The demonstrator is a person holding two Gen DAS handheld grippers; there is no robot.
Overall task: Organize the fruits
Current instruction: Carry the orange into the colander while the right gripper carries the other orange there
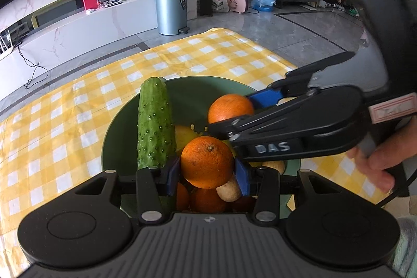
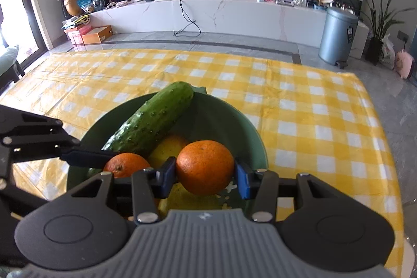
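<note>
Under my claws stood a table (image 2: pixel 312 121) spread with a yellow-and-white checked cloth (image 1: pixel 78 121), and directly on that cloth, near its close edge, sat a green bowl (image 2: pixel 250 137), nothing beside it.

Your right gripper (image 2: pixel 206 177) holds an orange (image 2: pixel 205 167) between its blue fingers (image 2: pixel 166 177) over the green bowl (image 2: pixel 242 127), beside the cucumber (image 2: pixel 153 119).

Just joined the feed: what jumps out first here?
Each gripper is clamped on an orange: the left gripper and the right gripper, both over the green bowl. A cucumber leans on the bowl's far rim, on a yellow checked tablecloth.
</note>
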